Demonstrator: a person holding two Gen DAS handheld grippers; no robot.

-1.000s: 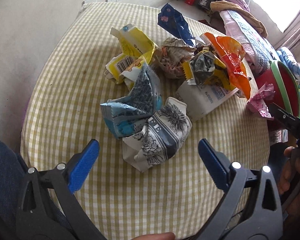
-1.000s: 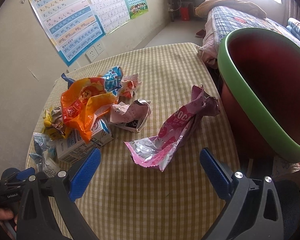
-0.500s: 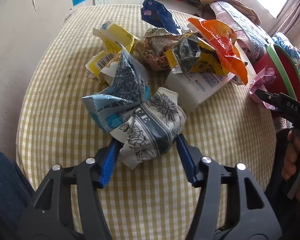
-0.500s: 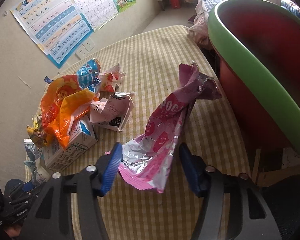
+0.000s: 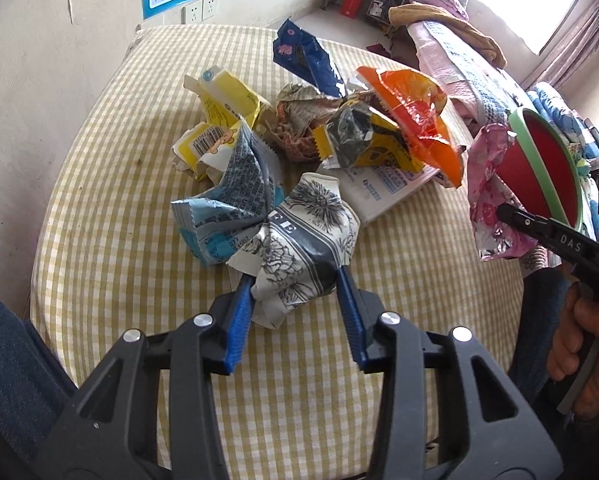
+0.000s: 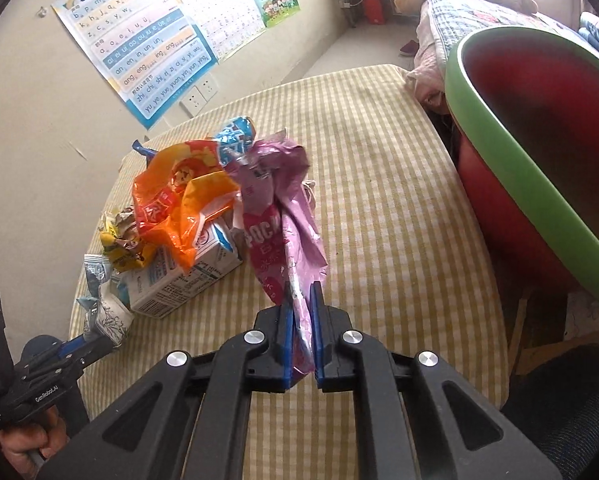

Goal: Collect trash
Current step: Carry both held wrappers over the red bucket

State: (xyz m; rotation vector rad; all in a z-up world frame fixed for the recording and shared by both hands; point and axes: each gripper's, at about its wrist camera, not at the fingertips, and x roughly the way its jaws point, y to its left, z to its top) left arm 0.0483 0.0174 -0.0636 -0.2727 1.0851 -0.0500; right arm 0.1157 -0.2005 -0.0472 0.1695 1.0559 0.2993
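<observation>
My left gripper (image 5: 295,280) is shut on a crumpled black-and-white flower-print wrapper (image 5: 307,236) at the near edge of the trash pile, still low by the checked tablecloth (image 5: 111,240). My right gripper (image 6: 301,296) is shut on a pink foil wrapper (image 6: 277,216) and holds it upright above the table; the pink wrapper also shows in the left wrist view (image 5: 487,184). A red bin with a green rim (image 6: 539,152) stands just off the table's right edge.
The pile holds an orange bag (image 5: 415,120), a white carton (image 5: 383,188), a yellow carton (image 5: 219,120), a dark blue wrapper (image 5: 307,60) and a light blue packet (image 5: 227,204). A wall with posters (image 6: 139,52) is behind; a bed (image 5: 459,60) lies at the back right.
Both grippers closed: the left onto the flower-print wrapper, the right onto the pink wrapper. The right gripper has lifted the pink wrapper upright off the table.
</observation>
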